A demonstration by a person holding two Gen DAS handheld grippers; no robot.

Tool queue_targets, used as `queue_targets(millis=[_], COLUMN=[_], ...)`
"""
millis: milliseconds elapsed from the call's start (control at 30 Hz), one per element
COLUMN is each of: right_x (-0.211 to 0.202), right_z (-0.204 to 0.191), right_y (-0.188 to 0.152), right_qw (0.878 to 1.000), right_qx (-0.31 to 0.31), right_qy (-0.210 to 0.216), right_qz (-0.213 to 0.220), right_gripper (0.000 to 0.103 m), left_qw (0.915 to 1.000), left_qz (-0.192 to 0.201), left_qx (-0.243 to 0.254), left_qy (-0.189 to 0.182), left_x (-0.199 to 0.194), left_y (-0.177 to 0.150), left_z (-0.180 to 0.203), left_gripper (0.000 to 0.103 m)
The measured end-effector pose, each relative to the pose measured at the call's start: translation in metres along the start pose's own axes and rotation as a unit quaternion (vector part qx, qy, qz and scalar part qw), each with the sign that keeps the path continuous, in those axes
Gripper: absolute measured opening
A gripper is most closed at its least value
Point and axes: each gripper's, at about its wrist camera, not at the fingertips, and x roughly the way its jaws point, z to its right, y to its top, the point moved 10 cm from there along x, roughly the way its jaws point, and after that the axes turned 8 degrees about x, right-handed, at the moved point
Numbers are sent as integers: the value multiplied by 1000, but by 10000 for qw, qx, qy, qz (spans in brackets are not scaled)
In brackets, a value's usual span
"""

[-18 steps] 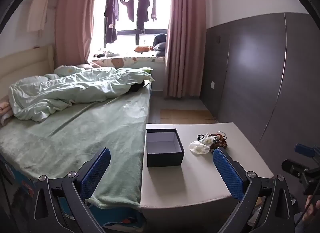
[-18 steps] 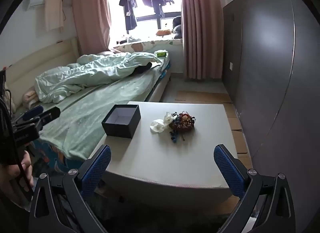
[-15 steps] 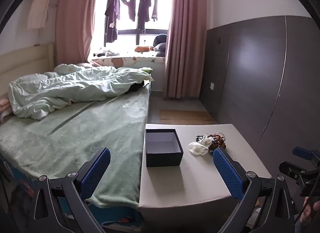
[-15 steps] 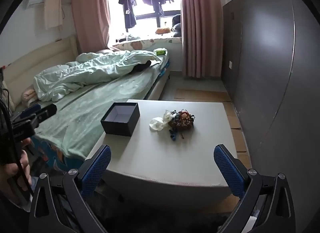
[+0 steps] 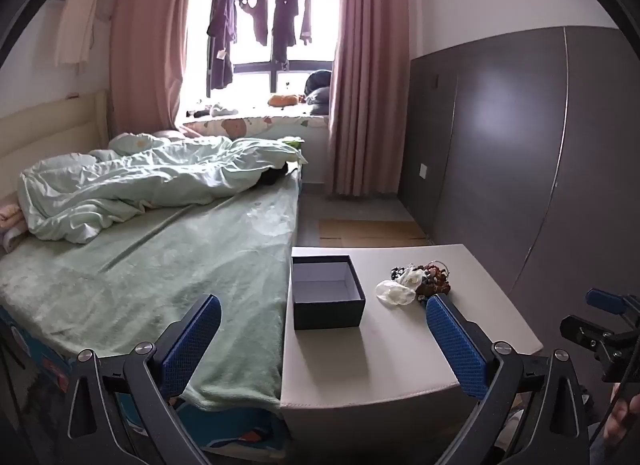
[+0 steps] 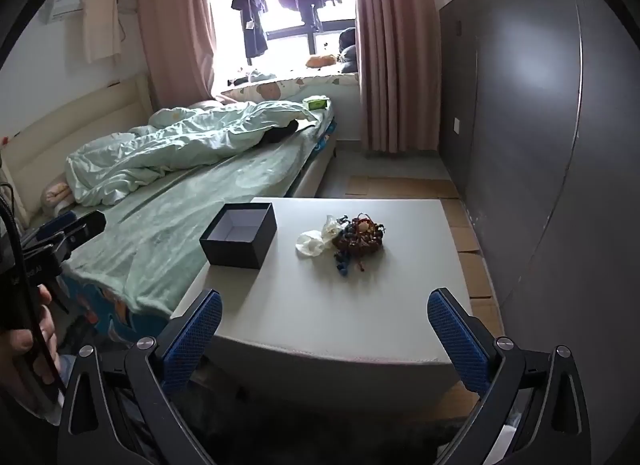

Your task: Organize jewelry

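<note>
An open dark box (image 5: 327, 291) with a pale inside stands on a low white table (image 5: 384, 365), near its left edge; it also shows in the right wrist view (image 6: 239, 234). Right of it lies a pile of jewelry (image 5: 416, 281) with beaded strands and white pieces, also in the right wrist view (image 6: 348, 237). My left gripper (image 5: 323, 339) is open and empty, held before the table's near edge. My right gripper (image 6: 325, 339) is open and empty, near the table's front edge (image 6: 320, 349).
A bed (image 5: 160, 265) with a green blanket and crumpled quilt touches the table's left side. A dark wardrobe wall (image 6: 560, 145) runs along the right. Cardboard sheets (image 6: 400, 187) lie on the floor beyond the table.
Both grippers have shifted slightly; the table and box sit a little higher and nearer in the right wrist view. Nothing was taken hold of.
</note>
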Motion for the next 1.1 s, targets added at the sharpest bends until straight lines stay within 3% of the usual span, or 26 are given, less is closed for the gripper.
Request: queue_targets(millis=[1100], right_x=[-20], right_z=[5], right_y=[-10], right_qw=[9999], right_qx=[81], right_qy=[-81], right_qz=[-23], right_gripper=[103], left_qw=[9999], left_qz=[10], left_qx=[7], left_qy=[-138], left_x=[-24], left_y=[-7], left_z=[2], left_gripper=[103])
